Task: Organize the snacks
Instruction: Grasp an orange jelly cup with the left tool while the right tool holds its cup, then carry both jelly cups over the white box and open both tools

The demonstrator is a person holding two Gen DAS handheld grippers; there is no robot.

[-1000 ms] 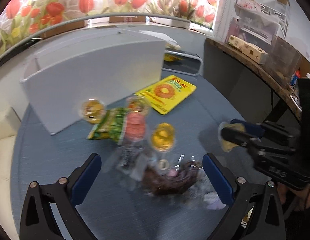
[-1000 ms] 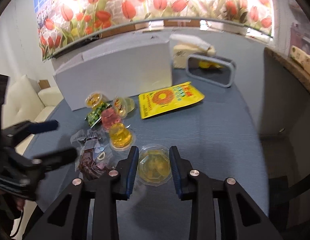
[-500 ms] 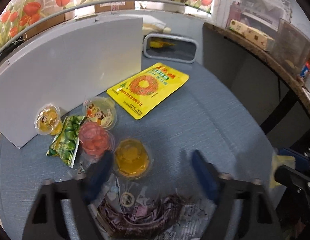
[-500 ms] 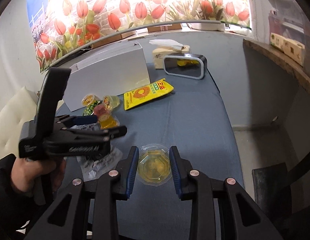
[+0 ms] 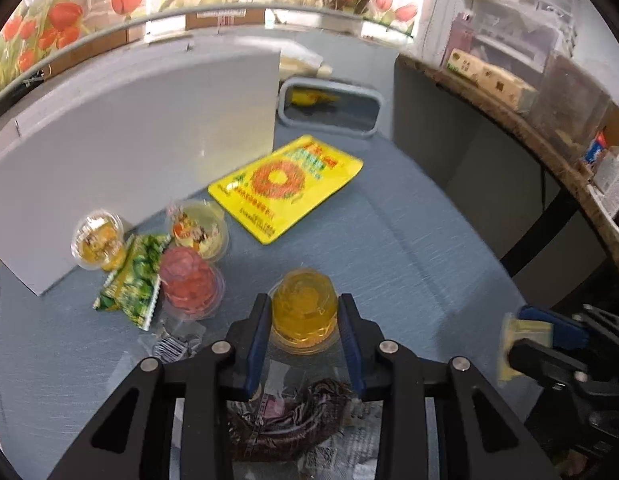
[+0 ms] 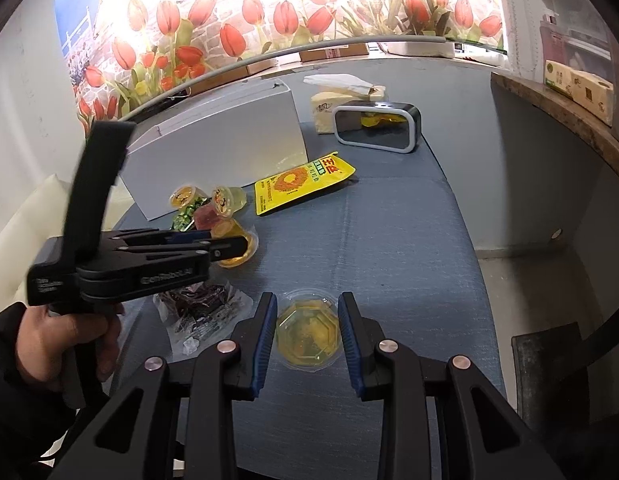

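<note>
My left gripper (image 5: 304,322) is shut on an orange jelly cup (image 5: 304,312) on the blue tabletop. My right gripper (image 6: 308,330) is shut on a pale yellow jelly cup (image 6: 308,334) and holds it at the table's near right; it also shows in the left wrist view (image 5: 521,354). To the left lie a pink jelly cup (image 5: 188,280), a cup with a printed lid (image 5: 197,230), a yellow cup (image 5: 97,244) and a green packet (image 5: 135,280). A yellow snack bag (image 5: 285,186) lies further back. A dark clear-wrapped snack pack (image 5: 285,424) lies under my left gripper.
A white box (image 5: 129,136) stands at the back left. A grey-framed clock (image 6: 377,128) and a tissue pack (image 6: 341,96) stand at the far end. A wooden shelf (image 5: 509,120) with boxes runs along the right. The blue tabletop (image 6: 389,240) stretches ahead.
My left gripper moved forward over the snack pile and closed on the orange jelly cup. My right gripper kept hold of the pale yellow cup and drew back a little.
</note>
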